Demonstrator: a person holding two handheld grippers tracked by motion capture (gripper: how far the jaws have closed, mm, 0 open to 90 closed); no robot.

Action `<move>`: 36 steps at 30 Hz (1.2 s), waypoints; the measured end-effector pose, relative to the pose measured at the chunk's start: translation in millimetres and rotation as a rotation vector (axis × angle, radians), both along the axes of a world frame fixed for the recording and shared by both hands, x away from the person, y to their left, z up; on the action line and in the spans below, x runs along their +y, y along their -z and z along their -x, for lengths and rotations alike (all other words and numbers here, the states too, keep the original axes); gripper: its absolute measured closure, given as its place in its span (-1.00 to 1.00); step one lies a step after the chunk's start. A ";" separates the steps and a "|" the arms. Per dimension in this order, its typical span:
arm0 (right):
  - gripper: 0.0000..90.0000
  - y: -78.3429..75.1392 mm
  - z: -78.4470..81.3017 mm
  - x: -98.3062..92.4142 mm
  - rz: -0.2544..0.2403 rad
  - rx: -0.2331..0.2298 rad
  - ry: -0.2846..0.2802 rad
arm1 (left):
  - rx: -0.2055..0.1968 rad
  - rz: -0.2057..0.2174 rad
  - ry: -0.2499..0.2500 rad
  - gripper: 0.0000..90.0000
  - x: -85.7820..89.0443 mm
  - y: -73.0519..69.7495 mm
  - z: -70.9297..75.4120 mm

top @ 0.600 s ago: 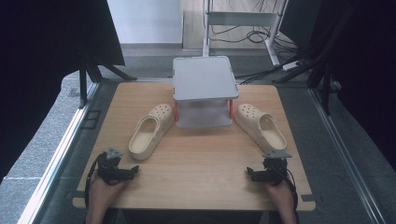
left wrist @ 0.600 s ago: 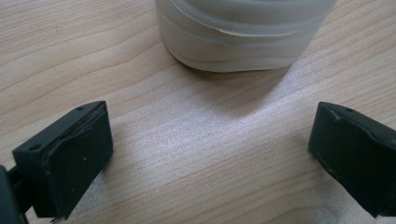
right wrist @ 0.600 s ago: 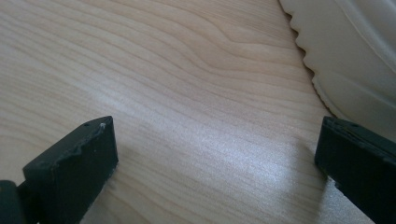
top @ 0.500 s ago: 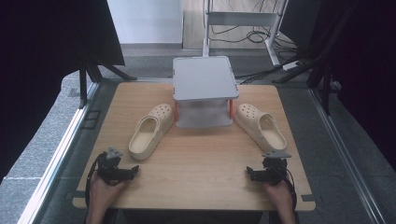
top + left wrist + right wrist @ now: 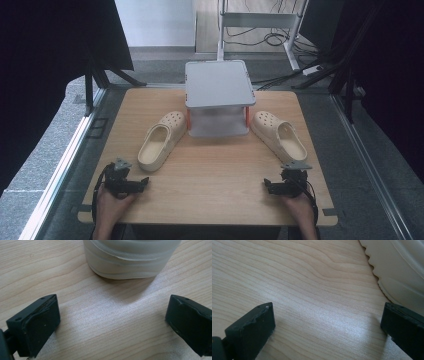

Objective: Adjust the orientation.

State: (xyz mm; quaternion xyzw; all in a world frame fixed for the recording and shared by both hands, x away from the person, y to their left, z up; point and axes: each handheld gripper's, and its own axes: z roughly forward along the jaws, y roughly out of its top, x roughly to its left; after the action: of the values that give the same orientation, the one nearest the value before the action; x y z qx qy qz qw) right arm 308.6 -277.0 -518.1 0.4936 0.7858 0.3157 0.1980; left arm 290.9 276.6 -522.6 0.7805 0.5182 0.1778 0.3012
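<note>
Two cream clogs lie on a pale wooden table (image 5: 215,170), one at each side of a small grey two-tier stand (image 5: 218,85) set against the middle of the far edge. The left clog (image 5: 161,140) lies at an angle, its perforated toe close to the stand's left orange post and its open heel turned toward the near left corner. The right clog (image 5: 278,136) mirrors it, toe near the stand's right post, heel turned toward the near right corner.

The left gripper (image 5: 131,186) rests on the table near the near left corner, held in a hand (image 5: 109,207) that comes in over the near edge. Its jaws stand wide apart with nothing between them but bare wood grain. In the left gripper view the rounded end of the left clog (image 5: 131,258) sits just ahead of the jaws, apart from both (a soft shadow falls between shoe and gripper).

The right gripper (image 5: 274,187) rests near the near right corner, likewise held in a hand (image 5: 298,207) from the near edge. Its jaws are also spread wide and grip nothing. In the right gripper view the ridged sole edge of the right clog (image 5: 397,270) runs along the upper right, close beside the right-hand jaw; whether it touches that jaw cannot be told.

Both grippers lie well apart from each other, with open table between them.
</note>
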 end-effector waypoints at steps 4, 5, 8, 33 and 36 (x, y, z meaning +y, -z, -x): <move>-1.00 -0.4 -0.3 -0.5 0.000 0.004 -0.006 | 0.000 0.001 0.000 -1.00 -0.1 0.0 0.0; -1.00 -0.9 -0.6 -0.7 0.003 0.009 -0.009 | 0.000 0.000 0.000 -1.00 0.0 0.0 0.0; -0.91 -3.9 -1.1 -1.7 -0.005 0.022 -0.011 | -0.001 0.002 -0.001 -1.00 -0.2 0.1 0.0; -0.86 -51.5 -23.6 57.2 -0.062 0.044 -0.209 | -0.001 0.003 -0.001 -1.00 -0.1 0.1 0.0; -0.83 -56.7 -30.4 68.3 -0.064 0.046 -0.224 | 0.000 0.001 0.000 -1.00 0.1 0.0 0.0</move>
State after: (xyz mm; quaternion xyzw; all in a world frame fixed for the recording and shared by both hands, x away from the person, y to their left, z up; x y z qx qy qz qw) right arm 338.9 -208.7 -461.4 0.4159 0.8299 0.3494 0.1272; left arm 290.9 276.7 -522.6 0.7805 0.5181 0.1774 0.3015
